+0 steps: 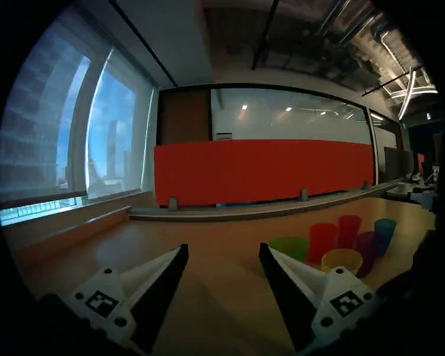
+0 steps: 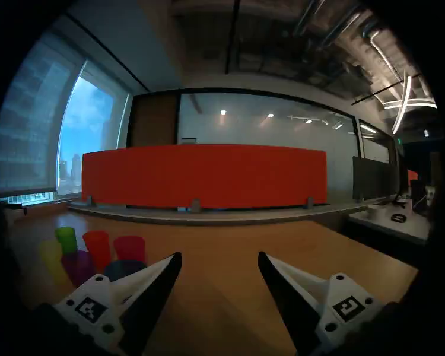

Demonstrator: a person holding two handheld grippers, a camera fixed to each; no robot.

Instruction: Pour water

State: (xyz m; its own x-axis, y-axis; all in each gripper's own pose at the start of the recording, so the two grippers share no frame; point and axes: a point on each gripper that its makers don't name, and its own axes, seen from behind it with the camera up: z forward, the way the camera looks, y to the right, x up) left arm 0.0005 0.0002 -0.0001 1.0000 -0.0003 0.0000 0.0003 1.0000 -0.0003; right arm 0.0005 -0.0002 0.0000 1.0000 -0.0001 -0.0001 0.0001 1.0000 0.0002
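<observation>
Currently, the left gripper (image 1: 223, 248) and right gripper (image 2: 219, 255) are hovering over the wooden table (image 1: 222, 231), jaws spread and holding nothing. Coloured cups (image 1: 347, 234) are clustering between them, well short of the table's far edge. Closing squarely on one outer cup is probably looking safest

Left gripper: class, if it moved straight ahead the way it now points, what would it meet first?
Probably nothing near: the open left gripper looks over bare table, and the cups sit off to its right. The first thing is likely the orange divider, though depth is unclear.
</observation>
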